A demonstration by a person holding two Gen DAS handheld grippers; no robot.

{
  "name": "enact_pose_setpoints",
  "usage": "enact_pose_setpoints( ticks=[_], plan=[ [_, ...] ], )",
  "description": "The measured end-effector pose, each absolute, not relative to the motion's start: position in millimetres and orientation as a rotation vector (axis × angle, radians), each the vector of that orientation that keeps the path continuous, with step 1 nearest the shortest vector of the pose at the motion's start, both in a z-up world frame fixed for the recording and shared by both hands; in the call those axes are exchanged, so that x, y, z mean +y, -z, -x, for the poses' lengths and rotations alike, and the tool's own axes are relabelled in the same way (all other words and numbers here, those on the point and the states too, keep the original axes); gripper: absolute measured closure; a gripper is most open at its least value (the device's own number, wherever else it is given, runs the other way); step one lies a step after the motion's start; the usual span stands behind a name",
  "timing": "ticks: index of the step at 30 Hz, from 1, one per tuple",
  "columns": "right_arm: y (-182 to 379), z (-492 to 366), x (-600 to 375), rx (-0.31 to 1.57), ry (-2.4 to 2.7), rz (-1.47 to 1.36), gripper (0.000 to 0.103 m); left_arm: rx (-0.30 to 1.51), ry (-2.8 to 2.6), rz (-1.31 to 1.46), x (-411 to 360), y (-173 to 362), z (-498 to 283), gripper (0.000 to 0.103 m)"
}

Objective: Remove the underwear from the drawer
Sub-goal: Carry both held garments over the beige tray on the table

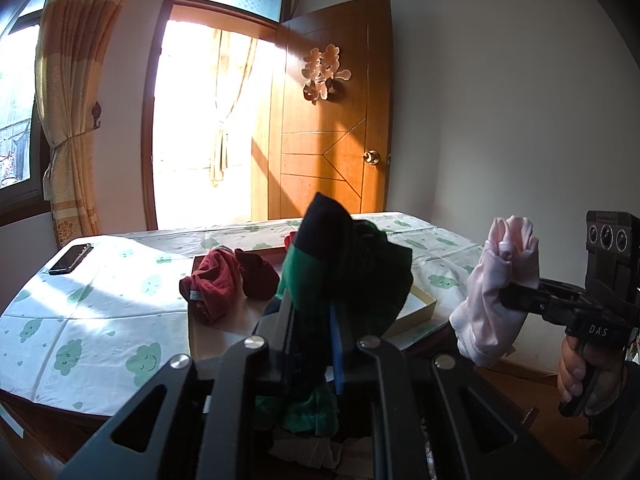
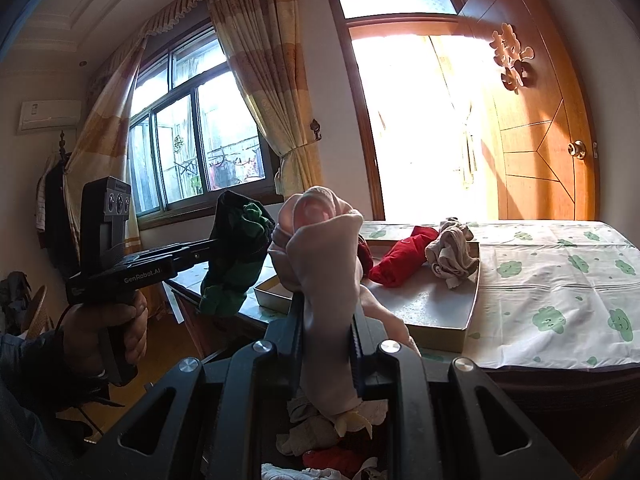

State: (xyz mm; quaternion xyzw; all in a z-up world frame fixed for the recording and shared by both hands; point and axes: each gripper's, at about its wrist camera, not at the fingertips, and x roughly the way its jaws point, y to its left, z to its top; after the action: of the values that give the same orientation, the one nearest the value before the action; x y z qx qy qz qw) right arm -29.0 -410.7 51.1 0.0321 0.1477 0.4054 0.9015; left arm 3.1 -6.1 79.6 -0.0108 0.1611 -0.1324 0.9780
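Note:
My left gripper (image 1: 310, 304) is shut on a green and black pair of underwear (image 1: 352, 272), which bunches up above its fingers. The right wrist view shows the same pair (image 2: 236, 252) hanging from that gripper (image 2: 212, 246) at the left. A pale pink pair (image 2: 324, 248) is pinched in my right gripper (image 2: 326, 308) and stands up from its fingers. In the left wrist view that pink pair (image 1: 500, 280) hangs at the right. Below the fingers lie loose garments (image 2: 320, 436) in what looks like the drawer.
A shallow box (image 2: 440, 312) sits on the table with the cloud-print cloth (image 2: 560, 280). It holds red underwear (image 2: 404, 256) and a beige pair (image 2: 452, 256). A phone (image 1: 71, 258) lies at the table's far left. Behind it are an open wooden door (image 1: 332, 120) and curtained windows.

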Motion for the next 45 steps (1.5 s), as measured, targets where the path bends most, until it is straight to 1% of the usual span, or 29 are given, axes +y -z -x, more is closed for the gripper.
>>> enact_pose_setpoints(
  ticks=[24, 45],
  plan=[
    [-87.2, -27.0, -393.5, 0.318, -0.777, -0.010, 0.082, 0.399, 0.206, -0.055, -0.2, -89.1, -73.7, 0.091],
    [-78.9, -86.2, -375.6, 0.417, -0.675, 0.105, 0.082, 0.511, 0.156, -0.119, 14.2, -61.1, -115.2, 0.091]
  ],
)
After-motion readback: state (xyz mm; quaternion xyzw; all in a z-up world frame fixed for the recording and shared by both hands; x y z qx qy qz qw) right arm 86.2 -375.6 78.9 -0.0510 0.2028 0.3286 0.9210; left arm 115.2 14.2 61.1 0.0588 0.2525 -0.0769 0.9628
